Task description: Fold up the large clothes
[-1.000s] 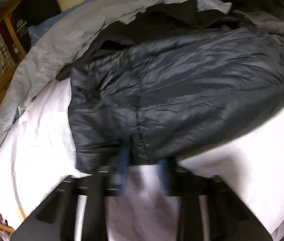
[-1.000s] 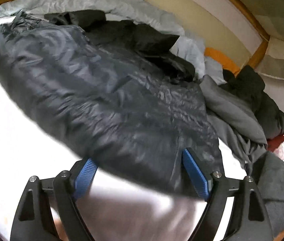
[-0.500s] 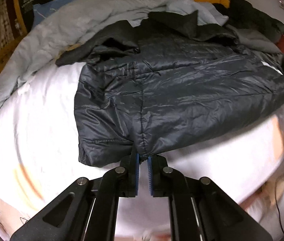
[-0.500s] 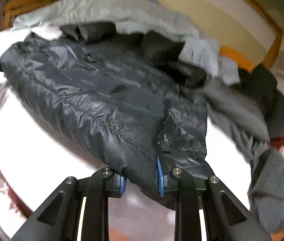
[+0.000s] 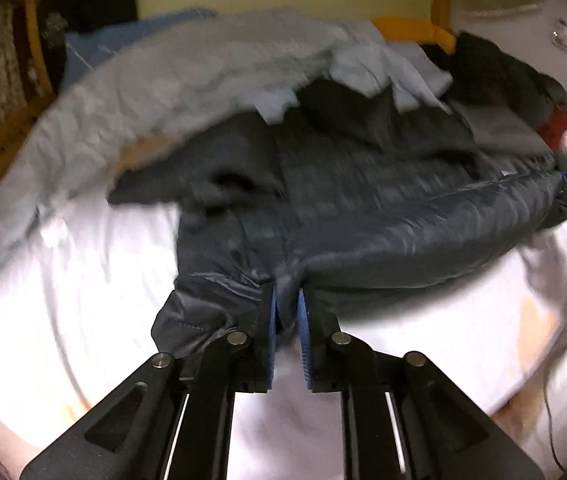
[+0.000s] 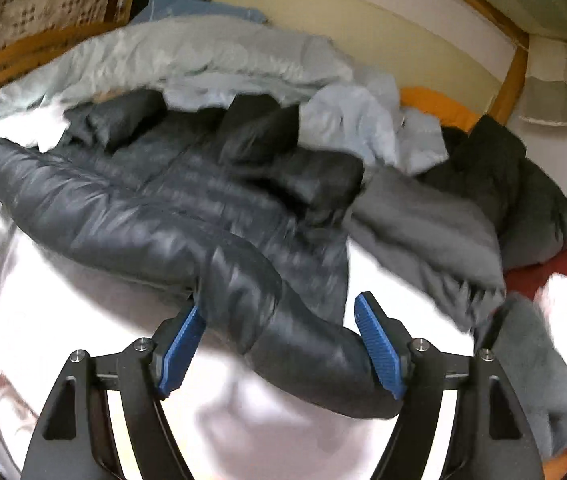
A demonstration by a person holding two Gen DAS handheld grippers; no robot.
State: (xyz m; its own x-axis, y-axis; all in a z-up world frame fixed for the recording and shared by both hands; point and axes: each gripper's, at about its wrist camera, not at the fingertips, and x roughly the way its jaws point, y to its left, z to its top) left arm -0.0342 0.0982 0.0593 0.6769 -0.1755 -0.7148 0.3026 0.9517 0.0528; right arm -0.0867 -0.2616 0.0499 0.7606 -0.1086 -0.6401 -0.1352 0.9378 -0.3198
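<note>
Between the left claw's (image 5: 285,312) pressed-together fingers sits the puffy jacket's (image 5: 363,216) hem. Right claw (image 6: 279,316) is spread wide around the other end. One-sided pulling could bunch it crooked.

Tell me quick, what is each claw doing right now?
Left gripper: shut on the jacket hem.
Right gripper: open, jaws wide either side of a jacket fold, not gripping it.

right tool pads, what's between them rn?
A rolled end of the dark puffer jacket lies between the open right tool's blue pads, over the white sheet; neither pad visibly presses it. Seen in the right wrist view.
</note>
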